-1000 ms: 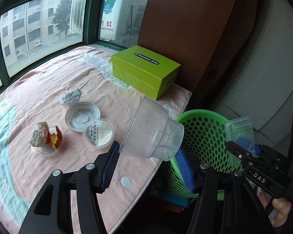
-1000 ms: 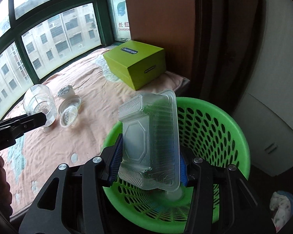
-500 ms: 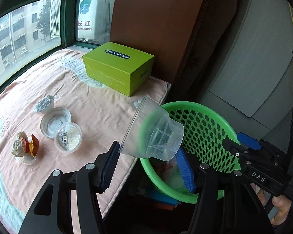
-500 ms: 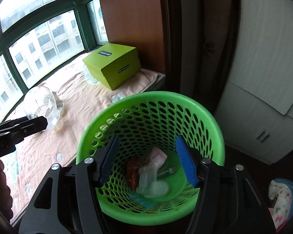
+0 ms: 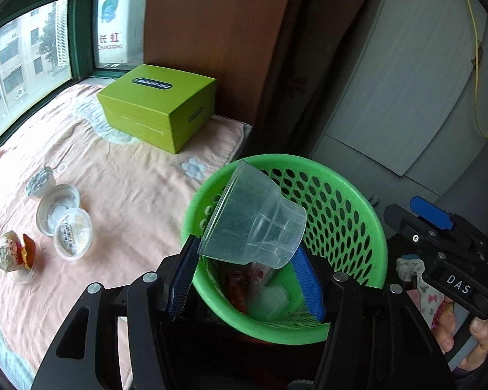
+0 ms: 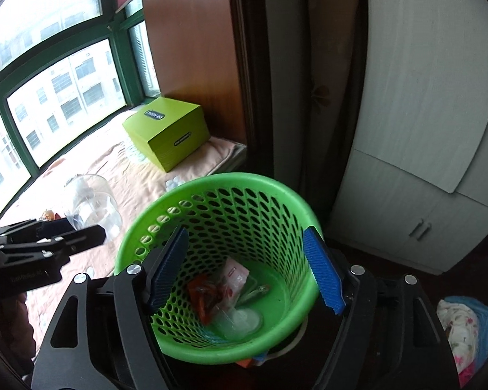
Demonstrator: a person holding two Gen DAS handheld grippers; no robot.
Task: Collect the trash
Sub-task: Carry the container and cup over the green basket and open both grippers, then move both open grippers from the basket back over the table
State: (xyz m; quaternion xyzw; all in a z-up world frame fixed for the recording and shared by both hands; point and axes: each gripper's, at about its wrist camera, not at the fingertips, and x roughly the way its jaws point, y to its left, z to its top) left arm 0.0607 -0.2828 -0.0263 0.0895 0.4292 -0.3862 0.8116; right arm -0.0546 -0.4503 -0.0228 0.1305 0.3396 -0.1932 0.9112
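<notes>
Trash in my left tongs (image 5: 245,269) is a clear plastic cup (image 5: 253,224), pinched on its side between the blue pads, its wide mouth turned toward the window seat and its narrow base toward the far wall of the green basket (image 5: 351,201). It hangs over the near rim of that basket. My right tongs (image 6: 245,268) stand spread above the basket's mouth with nothing between them; their jaws have just been opening. Down in the basket's bottom I see a red wrapper (image 6: 203,295), a white packet (image 6: 234,274) and a clear plastic tray (image 6: 240,320) lying together. Left of the basket, on the pink blanket (image 5: 130,195) of the window seat, more rubbish lies: a round lidded tub (image 5: 73,235) touching an upturned lid (image 5: 57,208), a crumpled foil ball (image 5: 39,182) just beyond them, and a small dish of wrappers (image 5: 18,258) farthest from the basket. A lime-green box (image 5: 159,107) sits behind the basket, by the window.
</notes>
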